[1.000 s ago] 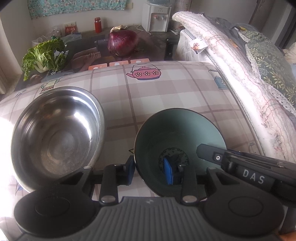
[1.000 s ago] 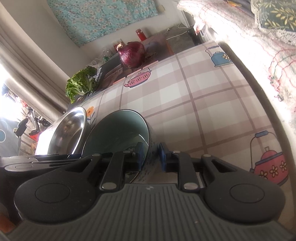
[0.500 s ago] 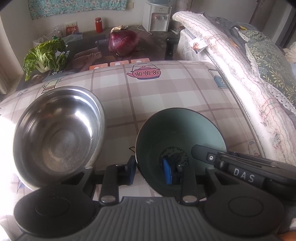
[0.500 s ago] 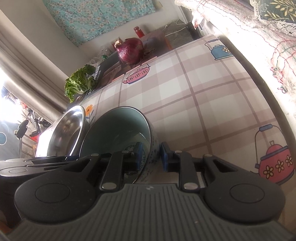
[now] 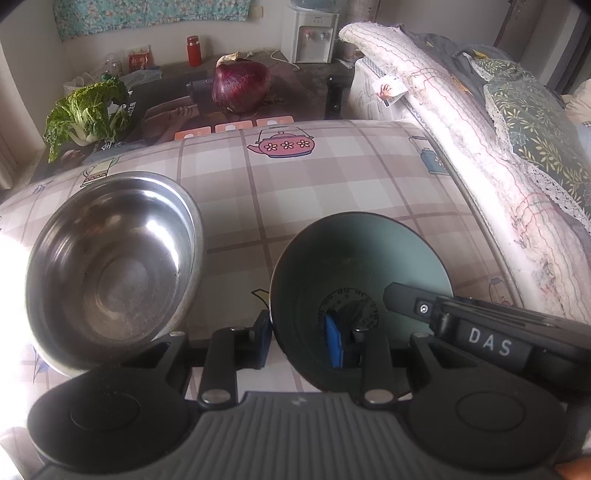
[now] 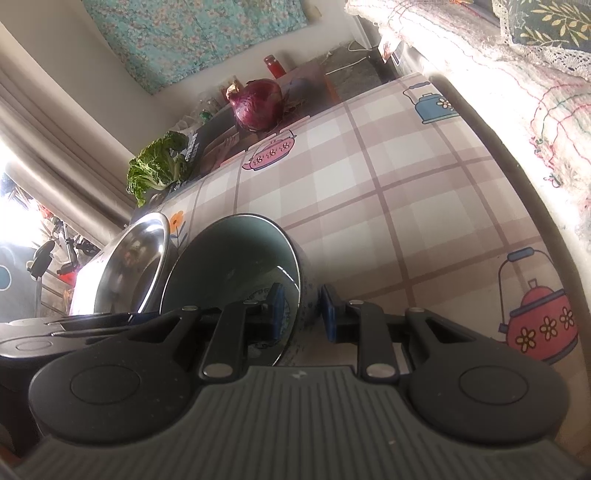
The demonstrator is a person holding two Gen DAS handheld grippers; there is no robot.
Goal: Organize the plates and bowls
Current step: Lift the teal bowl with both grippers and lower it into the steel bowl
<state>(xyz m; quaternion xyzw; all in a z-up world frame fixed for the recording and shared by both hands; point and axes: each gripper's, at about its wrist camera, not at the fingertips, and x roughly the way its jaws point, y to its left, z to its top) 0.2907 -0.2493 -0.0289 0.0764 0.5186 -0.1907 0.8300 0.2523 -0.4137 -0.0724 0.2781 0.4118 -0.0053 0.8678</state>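
Observation:
A dark green ceramic bowl (image 5: 362, 266) sits on the checked tablecloth (image 5: 332, 184); it also shows in the right wrist view (image 6: 236, 266). A steel bowl (image 5: 110, 266) stands just left of it and shows in the right wrist view (image 6: 136, 254). My left gripper (image 5: 299, 341) straddles the green bowl's near-left wall, one blue pad inside, one outside, with a gap to the wall. My right gripper (image 6: 301, 312) straddles the bowl's right wall and is closed on it. The right gripper's body (image 5: 480, 332) shows in the left wrist view.
A red cabbage (image 5: 242, 86) and a leafy green (image 5: 88, 114) lie on a dark table beyond the cloth. A folded quilt (image 5: 480, 155) runs along the right edge. A red bottle (image 5: 193, 50) and a water dispenser (image 5: 312, 33) stand at the back.
The right gripper has tilted and shifted slightly, its pads still at the bowl wall. The left gripper and both bowls have barely moved.

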